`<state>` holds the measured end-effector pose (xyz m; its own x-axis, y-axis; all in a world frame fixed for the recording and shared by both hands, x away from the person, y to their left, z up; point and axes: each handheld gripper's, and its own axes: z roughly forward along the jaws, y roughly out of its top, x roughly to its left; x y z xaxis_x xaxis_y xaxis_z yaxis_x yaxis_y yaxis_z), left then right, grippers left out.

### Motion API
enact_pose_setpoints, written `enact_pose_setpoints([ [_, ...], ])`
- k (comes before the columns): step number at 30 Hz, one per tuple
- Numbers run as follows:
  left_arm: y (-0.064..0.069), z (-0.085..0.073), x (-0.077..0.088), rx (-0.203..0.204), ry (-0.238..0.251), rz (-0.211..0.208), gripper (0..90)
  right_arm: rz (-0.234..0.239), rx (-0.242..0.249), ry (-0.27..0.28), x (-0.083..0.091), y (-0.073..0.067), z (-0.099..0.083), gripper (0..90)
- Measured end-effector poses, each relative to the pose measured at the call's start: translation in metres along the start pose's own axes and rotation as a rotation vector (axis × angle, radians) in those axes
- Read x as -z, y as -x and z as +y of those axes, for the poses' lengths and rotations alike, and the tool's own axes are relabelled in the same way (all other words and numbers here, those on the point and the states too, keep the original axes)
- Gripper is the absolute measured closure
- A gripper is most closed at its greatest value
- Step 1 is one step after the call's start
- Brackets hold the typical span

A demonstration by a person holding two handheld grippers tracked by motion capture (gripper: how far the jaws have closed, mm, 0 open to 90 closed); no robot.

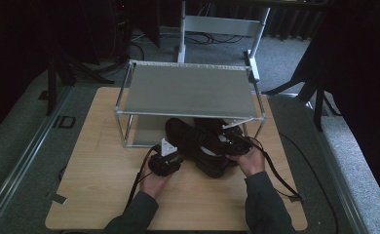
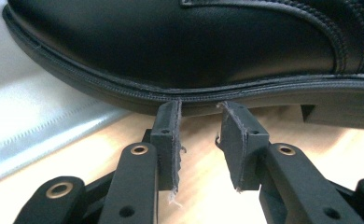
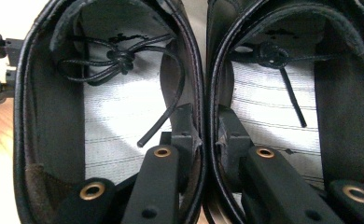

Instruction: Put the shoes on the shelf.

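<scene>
Two black leather lace-up shoes [image 1: 198, 141] lie side by side on the wooden table, toes pointing under the rack. My right gripper [image 3: 207, 116] is shut on their two touching inner walls, one jaw inside the left shoe [image 3: 119, 116] and one inside the right shoe [image 3: 273, 107]. In the high view the right gripper [image 1: 233, 144] sits at the heel openings. My left gripper [image 2: 199, 109] stands open, its tips just short of the stitched sole edge of a shoe [image 2: 194, 42], with nothing between them. From above, the left gripper [image 1: 172, 152] is at the shoes' left side.
A metal two-tier rack [image 1: 188, 90] stands at the table's far half; its lower shelf [image 2: 40, 121] lies just beyond the shoe's toe. Bare tabletop [image 1: 105, 185] extends to the left and front. Cables trail from both grippers toward the person.
</scene>
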<state>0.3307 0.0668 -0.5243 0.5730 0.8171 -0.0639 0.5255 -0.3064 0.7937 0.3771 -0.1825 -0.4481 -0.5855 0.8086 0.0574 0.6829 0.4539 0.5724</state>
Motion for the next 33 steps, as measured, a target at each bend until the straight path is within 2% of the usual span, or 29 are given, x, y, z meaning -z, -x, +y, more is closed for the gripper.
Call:
enact_pose_setpoints([
  [9,-0.012,0.011,-0.024,0.03,-0.04,0.021,72.5,-0.049,-0.004,0.017,-0.011,-0.008,0.0,80.1],
  [14,-0.018,0.019,-0.037,0.041,-0.056,0.035,73.8,-0.073,-0.035,0.034,-0.019,-0.007,0.002,80.0],
  [19,-0.02,0.028,-0.049,0.066,-0.047,0.06,78.1,-0.105,-0.074,0.069,-0.023,-0.006,0.003,79.9],
  [24,-0.019,0.037,-0.063,0.071,-0.059,0.104,83.8,-0.151,-0.115,0.106,-0.03,-0.007,0.004,79.9],
  [26,-0.017,0.04,-0.068,0.064,-0.064,0.136,86.4,-0.161,-0.13,0.118,-0.033,-0.007,0.004,79.9],
  [33,-0.021,0.047,-0.076,0.085,-0.071,0.181,89.3,-0.185,-0.169,0.163,-0.043,-0.008,0.008,79.8],
])
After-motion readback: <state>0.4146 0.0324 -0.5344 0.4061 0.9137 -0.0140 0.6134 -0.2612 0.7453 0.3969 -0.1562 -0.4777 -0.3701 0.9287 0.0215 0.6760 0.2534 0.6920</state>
